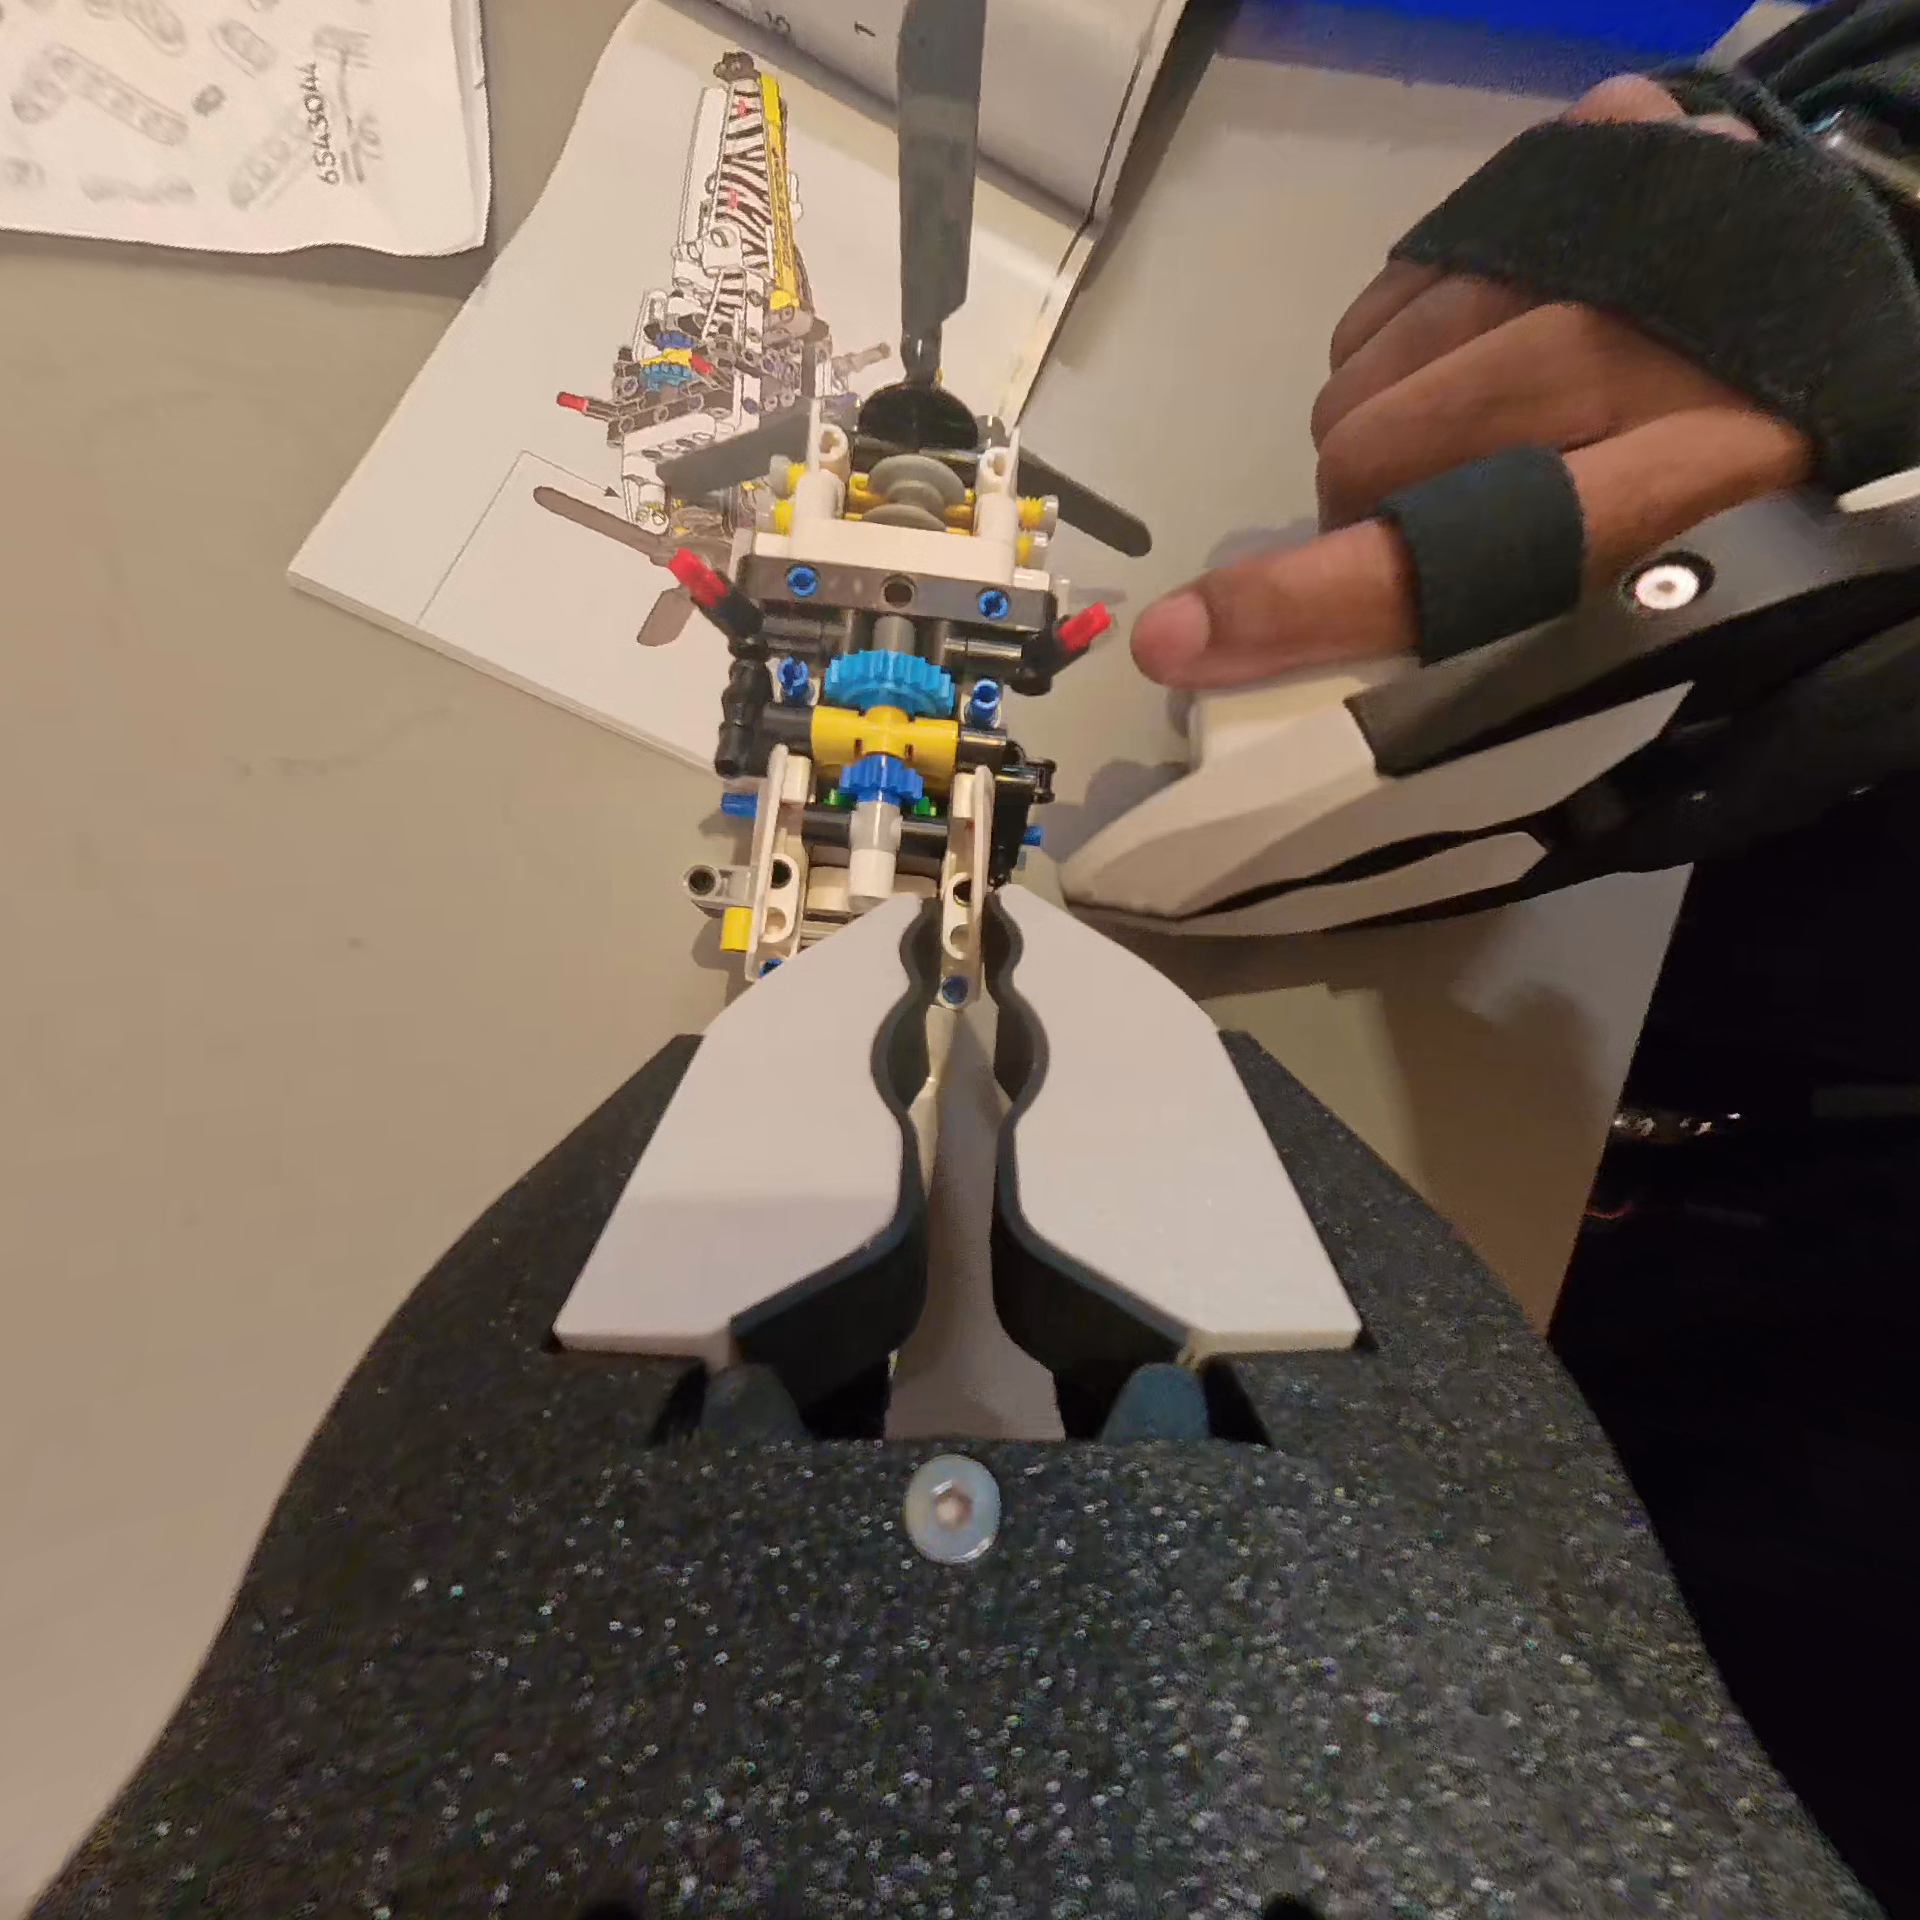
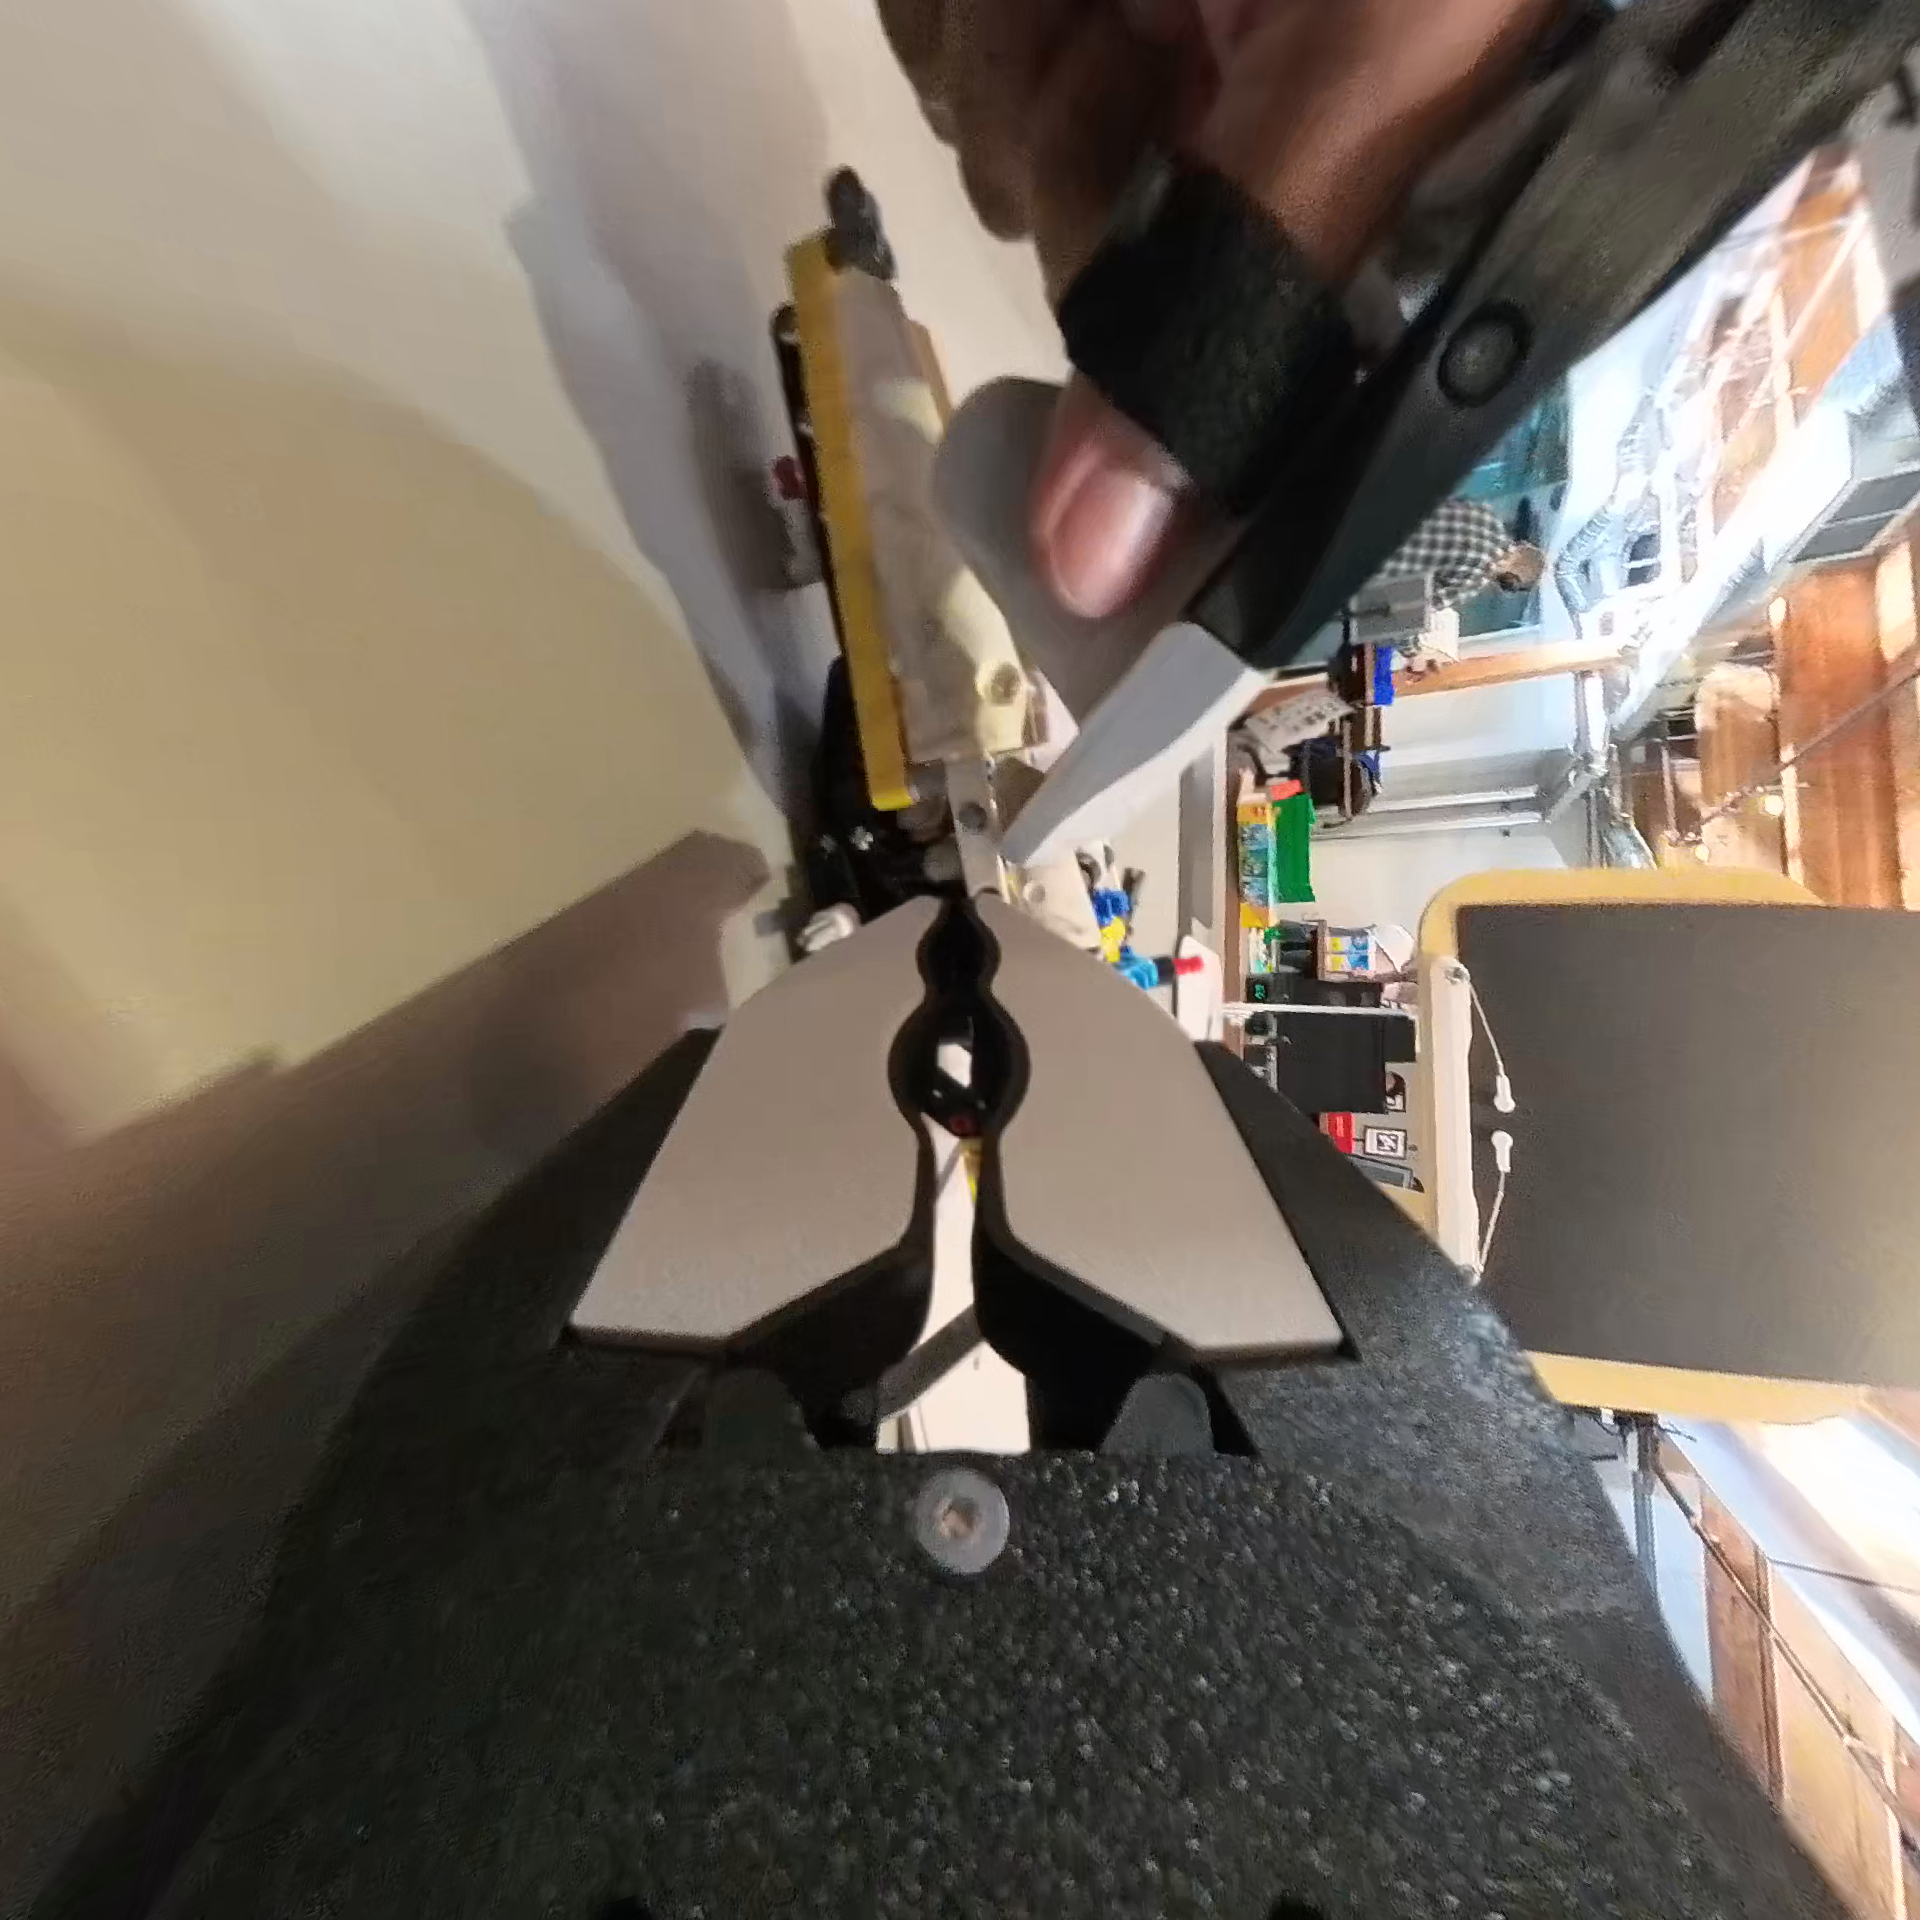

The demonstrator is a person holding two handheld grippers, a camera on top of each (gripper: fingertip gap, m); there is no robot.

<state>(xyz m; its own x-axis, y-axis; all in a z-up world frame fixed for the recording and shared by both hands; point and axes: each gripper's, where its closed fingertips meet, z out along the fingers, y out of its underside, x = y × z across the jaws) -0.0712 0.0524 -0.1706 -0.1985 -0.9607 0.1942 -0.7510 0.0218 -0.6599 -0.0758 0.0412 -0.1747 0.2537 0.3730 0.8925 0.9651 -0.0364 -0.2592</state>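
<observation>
A small brick-built model (image 1: pixel 894 665) with blue gears, a yellow hub and a black rotor blade (image 1: pixel 935 177) stands on the beige table (image 1: pixel 260 831). My left gripper (image 1: pixel 961 925) is shut on a white holed beam (image 1: pixel 961 940) at the model's near end. My right gripper (image 1: pixel 1081 883), held by a gloved hand (image 1: pixel 1507 416), comes in from the right with its fingers shut, the tips close to the model's right side. In the right wrist view my right gripper (image 2: pixel 968 914) is shut, with nothing seen between its pads. Its tips are just below the model (image 2: pixel 914 582) and a left gripper finger (image 2: pixel 1101 758).
An open instruction booklet (image 1: pixel 582 343) lies under and behind the model. A printed paper sheet (image 1: pixel 239 125) lies at the far left. A chair (image 2: pixel 1662 1143) and shelves (image 2: pixel 1766 623) with a person show in the right wrist view's background.
</observation>
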